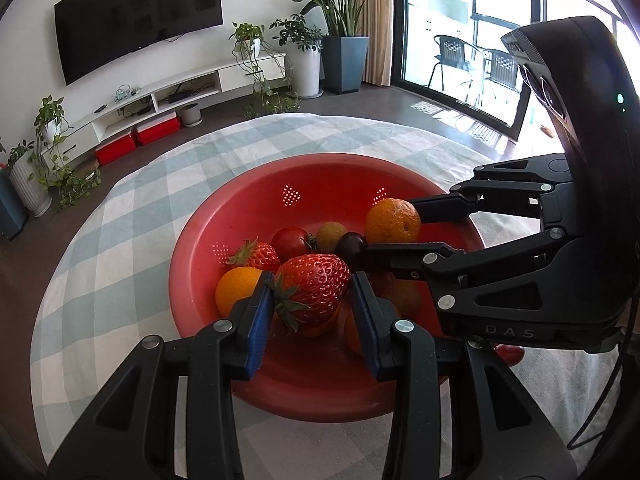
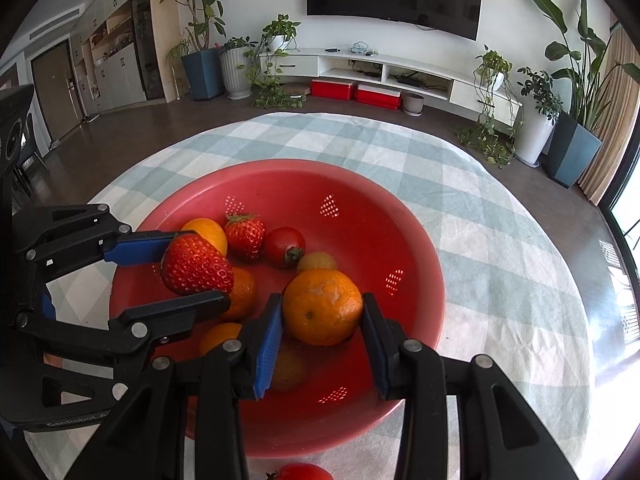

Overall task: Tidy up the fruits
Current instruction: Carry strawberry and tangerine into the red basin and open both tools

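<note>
The left gripper pinches a big strawberry between its two blue pads, and it holds the fruit above the red bowl. From the right wrist view the same strawberry sits between the fingers of the left gripper, over the left part of the bowl.

The right gripper pinches an orange on both sides with its pads. The orange is also held over the inside of the bowl, nearer to its right side. In the left wrist view this orange is between the tips of the right gripper.

Down in the bowl lie a smaller strawberry, a red tomato, a small yellow-green fruit and some more oranges. A dark round fruit shows in the left wrist view, just beside the lower finger of the right gripper.

The bowl stands on a table with a checked cloth in pale green and white. Another tomato lies on the cloth outside the bowl, at the near edge.
</note>
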### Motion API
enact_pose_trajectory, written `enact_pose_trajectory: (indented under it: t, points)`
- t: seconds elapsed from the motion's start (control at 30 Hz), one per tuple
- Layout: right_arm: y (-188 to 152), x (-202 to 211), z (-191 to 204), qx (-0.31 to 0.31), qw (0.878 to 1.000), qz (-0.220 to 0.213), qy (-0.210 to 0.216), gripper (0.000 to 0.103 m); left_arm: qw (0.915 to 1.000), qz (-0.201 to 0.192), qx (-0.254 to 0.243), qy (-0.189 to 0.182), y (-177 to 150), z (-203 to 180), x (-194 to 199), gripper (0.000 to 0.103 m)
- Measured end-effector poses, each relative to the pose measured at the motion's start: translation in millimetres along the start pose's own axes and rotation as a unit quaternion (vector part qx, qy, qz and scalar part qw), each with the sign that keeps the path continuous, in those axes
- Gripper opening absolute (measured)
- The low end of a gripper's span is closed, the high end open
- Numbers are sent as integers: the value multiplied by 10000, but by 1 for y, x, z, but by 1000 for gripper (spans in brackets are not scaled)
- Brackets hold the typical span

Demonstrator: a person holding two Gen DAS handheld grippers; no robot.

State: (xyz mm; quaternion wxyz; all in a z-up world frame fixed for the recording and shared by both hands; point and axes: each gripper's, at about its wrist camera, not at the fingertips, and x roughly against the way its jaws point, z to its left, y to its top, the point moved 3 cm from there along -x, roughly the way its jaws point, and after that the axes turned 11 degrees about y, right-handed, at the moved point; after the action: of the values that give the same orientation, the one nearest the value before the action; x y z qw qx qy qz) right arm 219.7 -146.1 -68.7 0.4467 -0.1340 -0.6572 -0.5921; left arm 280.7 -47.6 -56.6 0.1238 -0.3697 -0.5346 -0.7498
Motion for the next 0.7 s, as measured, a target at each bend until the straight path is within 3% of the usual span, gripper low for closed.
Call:
enact_pose_trajectory:
  t: [0.1,0.27,0.33,0.43,0.7]
  points:
    - [-1,0,1,41,10000,16,-52,42,10000,-17,-12,-95,-1,-3,0,47]
    - [-1,2,-1,16,10000,15,-55,43,10000,-52,-48,-57,-2,-5,1,51]
    - [0,4,-1,12,10000,-17,-37,48,10000,-69,-10,-11,-2,-3,3,52]
    - [1,9,-2,4,9999,-98,-53,55,9998,-132,118,59,-2,4,7,64]
    - [-1,42,-16,-320,9984,-473,6,63,9986,-327,355,225,4,18,27,72]
